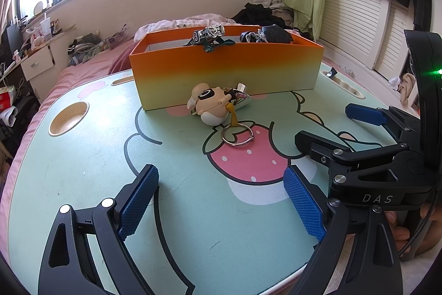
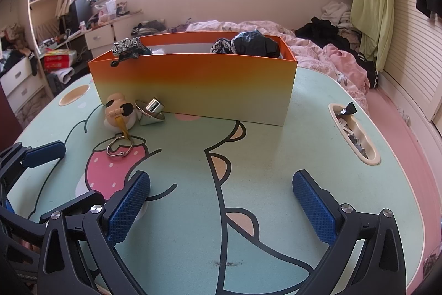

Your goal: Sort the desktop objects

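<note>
Both tongs are hovering low over the near edge of the desk (image 2: 276, 129), angled down at it, nothing in either. Left tongs (image 1: 221, 201) are standing wide, blue pads (image 1: 138, 201) well apart with only bare desk print between them. Right tongs (image 2: 221, 209) are likewise spread, empty. In the left wrist view the right tongs (image 1: 326, 126) are also showing from the side, released, sitting just right of the loose items. Looks like both are parking in a ready pose: open in advance so either can drop onto a target without an extra step.

Next out, mid-desk: a metal ring (image 1: 237, 136) is lying flat on the strawberry print, tied by a yellow strap (image 1: 232, 115) to a small doll (image 1: 210, 104). The doll is lying on its side, touching or nearly touching the box front. A shiny metal cone (image 2: 150, 112) is resting just beside the doll, against the box. My read: these are the unsorted leftovers, clustered on the left tongs' side, so the left is the natural picker.

Behind them, the orange box (image 1: 226, 73) is standing upright as the drop target. It's already holding a chrome toy (image 2: 127, 46) hanging over its left rim and dark fabric (image 2: 254, 42) at the right end. So sorting is partly done.

Far right, the desk's slot (image 2: 353, 134) is carrying wrappers.
</note>
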